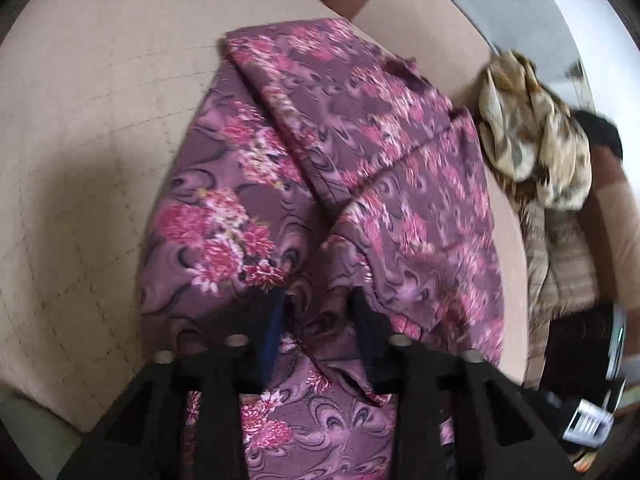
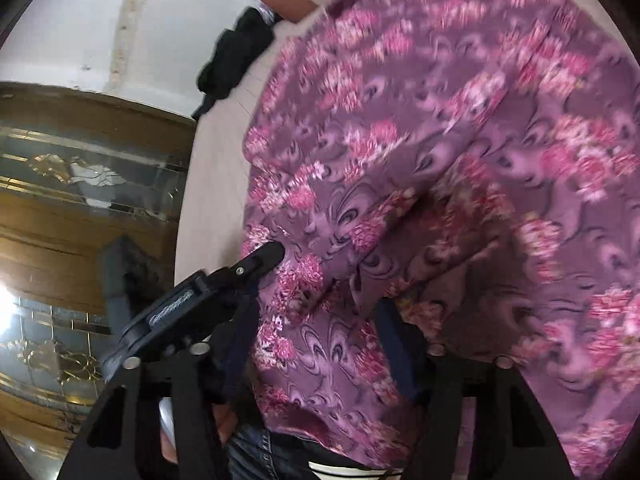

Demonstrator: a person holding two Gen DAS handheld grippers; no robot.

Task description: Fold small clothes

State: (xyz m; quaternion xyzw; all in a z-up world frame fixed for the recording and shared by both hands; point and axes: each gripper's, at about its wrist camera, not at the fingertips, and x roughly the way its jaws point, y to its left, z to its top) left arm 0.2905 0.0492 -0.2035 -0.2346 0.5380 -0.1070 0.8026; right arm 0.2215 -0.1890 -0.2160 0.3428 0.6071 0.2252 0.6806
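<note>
A purple garment with pink flowers (image 1: 320,152) lies partly folded on the beige table (image 1: 100,120), one layer turned over across its middle. My left gripper (image 1: 322,304) sits at the garment's near end. Its fingers stand close together with gathered fabric pinched between them. In the right wrist view the same garment (image 2: 420,160) fills most of the picture. My right gripper (image 2: 316,308) is open, its fingers wide apart with cloth lying loose between them. A black fingertip (image 2: 268,254) of the left gripper touches the cloth's left edge there.
A crumpled tan patterned cloth (image 1: 532,132) and a beige striped garment (image 1: 560,264) lie at the table's right edge. A black object (image 2: 236,56) rests near the far edge. Beyond the table stands a wooden cabinet with glass doors (image 2: 80,184). A person's jeans (image 2: 248,452) show below.
</note>
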